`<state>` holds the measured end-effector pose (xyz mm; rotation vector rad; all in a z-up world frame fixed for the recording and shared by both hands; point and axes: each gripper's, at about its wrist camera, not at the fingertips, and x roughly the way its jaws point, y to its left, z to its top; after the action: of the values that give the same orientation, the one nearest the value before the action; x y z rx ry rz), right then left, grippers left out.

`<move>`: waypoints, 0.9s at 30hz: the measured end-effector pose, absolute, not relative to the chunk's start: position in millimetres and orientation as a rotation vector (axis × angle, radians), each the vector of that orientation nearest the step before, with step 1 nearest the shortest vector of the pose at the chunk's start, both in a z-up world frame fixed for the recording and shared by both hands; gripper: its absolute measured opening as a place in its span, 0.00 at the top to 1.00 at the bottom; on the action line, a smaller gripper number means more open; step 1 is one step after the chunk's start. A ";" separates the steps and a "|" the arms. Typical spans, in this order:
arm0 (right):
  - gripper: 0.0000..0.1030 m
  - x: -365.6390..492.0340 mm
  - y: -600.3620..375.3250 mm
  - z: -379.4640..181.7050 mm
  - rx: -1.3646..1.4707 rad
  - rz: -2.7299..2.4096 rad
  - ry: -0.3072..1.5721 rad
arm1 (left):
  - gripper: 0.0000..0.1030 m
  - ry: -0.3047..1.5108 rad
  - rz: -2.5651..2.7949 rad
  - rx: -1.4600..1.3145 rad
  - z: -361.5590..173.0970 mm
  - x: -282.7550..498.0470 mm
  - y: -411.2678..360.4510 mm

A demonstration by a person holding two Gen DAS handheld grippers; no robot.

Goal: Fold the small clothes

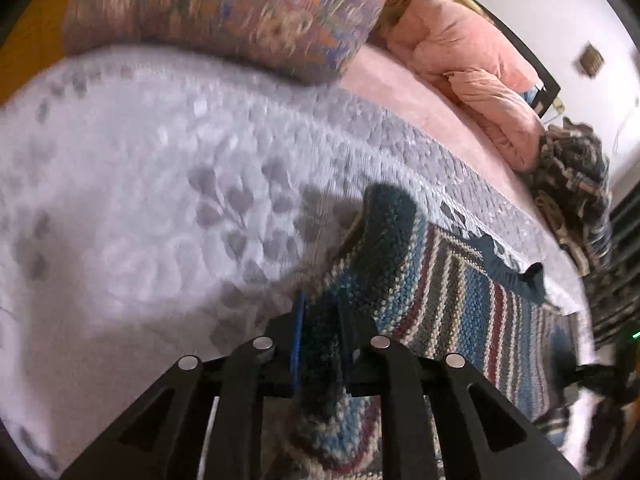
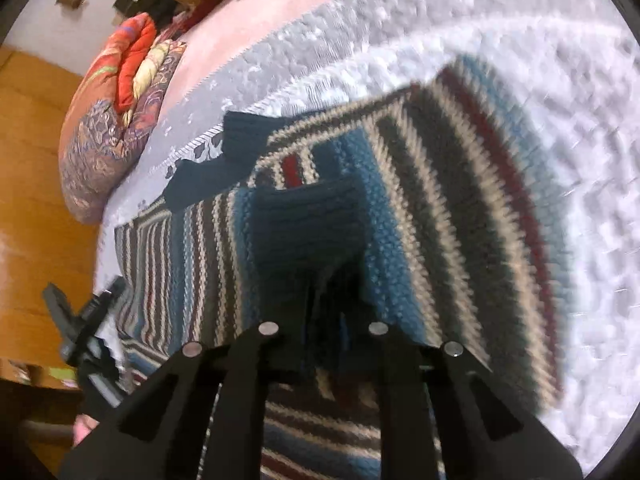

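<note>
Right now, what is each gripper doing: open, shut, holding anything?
Left gripper: shut on the striped knit sweater, pinching its dark teal edge.
Right gripper: shut on the same sweater, at a dark teal ribbed edge.

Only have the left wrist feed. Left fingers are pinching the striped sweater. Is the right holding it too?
Observer: Yes. The right gripper is shut on the striped sweater, at a dark teal ribbed band.
Operator: Is the rest lying flat?
Observer: Not all. The striped panel right of that gripper is motion-blurred and shadows the bedspread, so it looks lifted.
Operator: Anything at the far end?
Observer: Red quilted fabric lies against the patterned cushion.
</note>
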<state>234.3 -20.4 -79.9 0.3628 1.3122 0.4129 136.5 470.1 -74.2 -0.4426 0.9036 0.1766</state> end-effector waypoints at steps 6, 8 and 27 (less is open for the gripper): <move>0.86 213.3 -11.3 -24.9 0.207 0.419 1.136 | 0.79 0.788 0.081 -0.275 -25.2 131.7 422.7; 0.83 211.5 6.1 -22.7 0.181 0.474 1.143 | 0.78 0.823 0.027 -0.230 -27.3 141.3 398.6; 0.78 191.7 -19.3 -65.1 0.280 0.433 1.256 | 0.78 1.023 0.087 -0.308 -78.7 131.9 398.0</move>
<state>191.7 -19.3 -65.1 0.2800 1.2564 0.4329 131.9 398.0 -78.7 -0.3081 1.0233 0.0871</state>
